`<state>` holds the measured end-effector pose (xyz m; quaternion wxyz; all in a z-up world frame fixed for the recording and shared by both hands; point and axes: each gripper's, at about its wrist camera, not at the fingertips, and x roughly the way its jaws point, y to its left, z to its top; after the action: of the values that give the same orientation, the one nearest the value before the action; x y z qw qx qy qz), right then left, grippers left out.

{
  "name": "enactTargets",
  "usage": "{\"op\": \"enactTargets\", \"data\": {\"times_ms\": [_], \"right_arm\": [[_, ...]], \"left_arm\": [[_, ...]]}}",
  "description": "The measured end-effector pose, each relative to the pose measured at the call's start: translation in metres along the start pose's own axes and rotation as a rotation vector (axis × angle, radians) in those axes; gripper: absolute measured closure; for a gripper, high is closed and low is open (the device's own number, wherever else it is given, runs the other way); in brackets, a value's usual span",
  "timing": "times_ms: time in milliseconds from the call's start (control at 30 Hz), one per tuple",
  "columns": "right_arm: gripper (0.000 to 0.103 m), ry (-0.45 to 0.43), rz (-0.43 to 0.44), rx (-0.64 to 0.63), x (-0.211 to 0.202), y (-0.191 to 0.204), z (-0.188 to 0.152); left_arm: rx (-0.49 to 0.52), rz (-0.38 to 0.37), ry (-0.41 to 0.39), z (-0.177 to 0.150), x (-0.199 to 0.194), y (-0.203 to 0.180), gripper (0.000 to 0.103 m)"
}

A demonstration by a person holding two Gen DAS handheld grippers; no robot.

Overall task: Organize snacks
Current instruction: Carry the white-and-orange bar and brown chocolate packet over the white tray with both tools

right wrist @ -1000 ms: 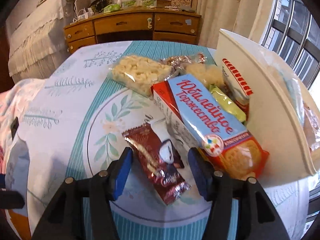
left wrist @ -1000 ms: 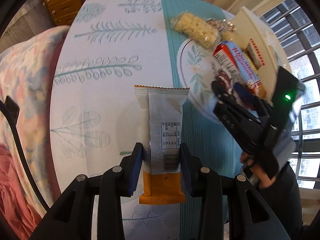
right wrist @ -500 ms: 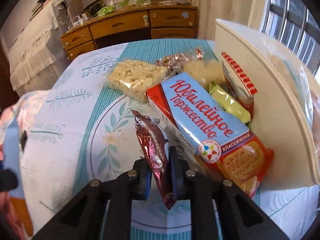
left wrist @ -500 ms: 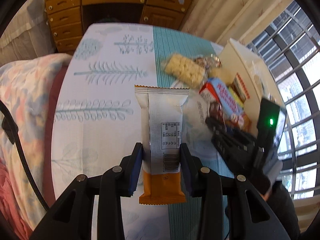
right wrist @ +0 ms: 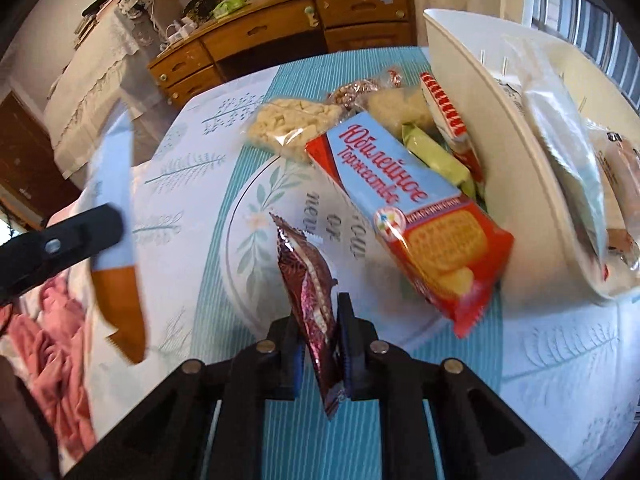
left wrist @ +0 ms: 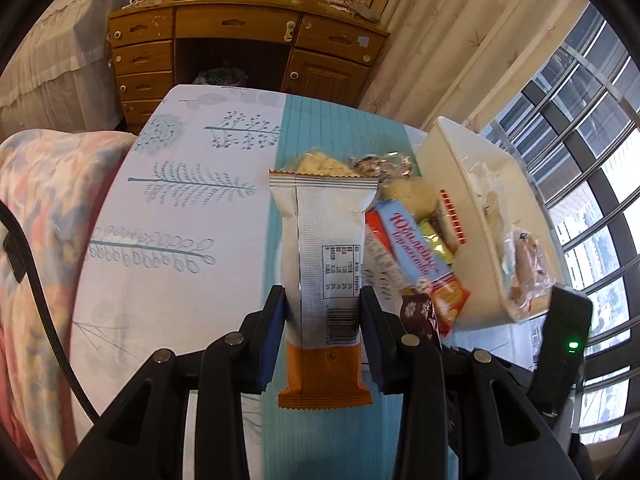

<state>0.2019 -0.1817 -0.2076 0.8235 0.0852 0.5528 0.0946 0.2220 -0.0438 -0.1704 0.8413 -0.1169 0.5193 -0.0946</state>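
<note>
1. Left wrist view: we see the left claw (left wrist: 322, 328) pinching a silver-and-orange bar wrapper (left wrist: 324, 264) across its lower half; the wrapper stands upright, raised off the bench (left wrist: 168, 240).
2. Right wrist view: we see the right claw (right wrist: 318, 344) pressed together on a dark red snack packet (right wrist: 308, 284), held edge-on above the bench.
3. Landmark: the white bin (right wrist: 516, 184), lying on the bench with wrapped snacks inside.
4. The blue-and-red biscuit pack (right wrist: 404, 208) leans against the bin's near wall; the clear bag of pale pieces (right wrist: 292, 124) lies farther from the bin, beyond the biscuit pack.
</note>
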Motion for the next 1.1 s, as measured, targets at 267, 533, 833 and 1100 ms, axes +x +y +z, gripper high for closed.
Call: {"op": "enactTargets", "data": {"times_ms": [267,533,833,1100], "right_arm": [[0.089,0.004,0.102,-0.059,-0.065,-0.019,0.011],[0.089,-0.042,0.124,-0.109,-0.113,-0.063,0.036],[0.089,-0.079,0.1,-0.033,-0.144,-0.13,0.061],[0.089,-0.059,0.044,0.017,-0.144,-0.183,0.076]], "left_arm": [[-0.043,0.007,0.025,-0.004,-0.008,-0.052,0.068],[-0.028,-0.004,0.013,0.003,-0.017,-0.128,0.068],[0.055,-0.052,0.004,0.025,-0.009,-0.209,0.068],[0.09,-0.108,0.045,0.036,0.02,-0.258,0.067]]}}
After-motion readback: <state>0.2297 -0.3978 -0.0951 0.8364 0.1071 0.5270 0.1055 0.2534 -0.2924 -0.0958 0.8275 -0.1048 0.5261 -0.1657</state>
